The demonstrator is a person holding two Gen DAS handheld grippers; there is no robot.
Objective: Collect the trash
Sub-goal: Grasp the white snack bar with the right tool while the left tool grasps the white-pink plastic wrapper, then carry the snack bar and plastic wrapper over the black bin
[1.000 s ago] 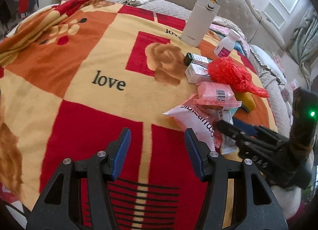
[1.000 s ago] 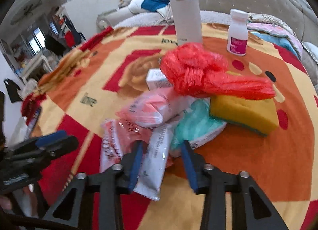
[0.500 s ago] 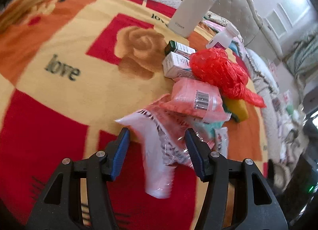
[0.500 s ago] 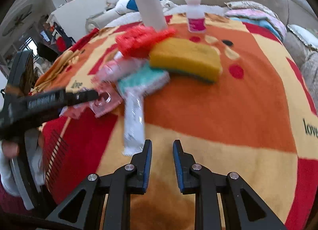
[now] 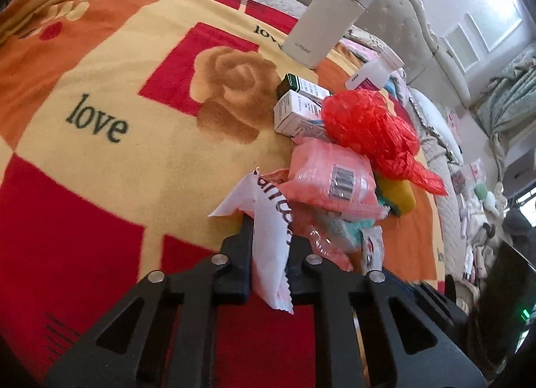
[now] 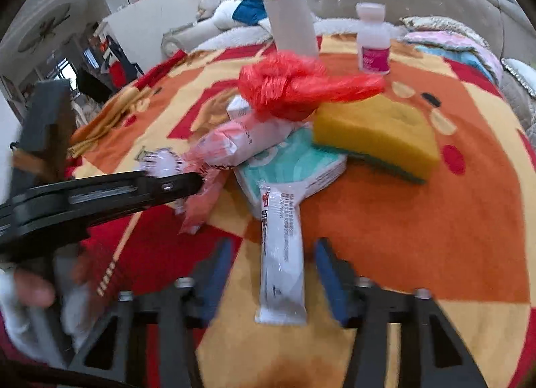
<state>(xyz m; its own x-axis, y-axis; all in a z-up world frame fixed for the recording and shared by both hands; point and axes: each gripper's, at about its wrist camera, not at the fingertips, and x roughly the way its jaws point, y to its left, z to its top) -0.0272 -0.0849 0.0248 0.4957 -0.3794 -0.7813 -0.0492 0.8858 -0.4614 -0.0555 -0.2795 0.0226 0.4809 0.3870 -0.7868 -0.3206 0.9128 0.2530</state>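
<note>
A pile of trash lies on a patterned blanket. My left gripper is shut on a white and pink wrapper at the pile's near edge; the same gripper shows from the side in the right wrist view. The pile holds a pink packet, a red plastic bag, a teal packet and a long white sachet. My right gripper is open, its fingers on either side of the white sachet, which lies flat on the blanket.
A white flask, a small white bottle, two small cartons and a yellow sponge stand around the pile. A tufted sofa back rises behind. A hand holds the left gripper.
My left gripper has closed on the white and pink wrapper. My right gripper has opened from nearly shut and now straddles the white sachet.
</note>
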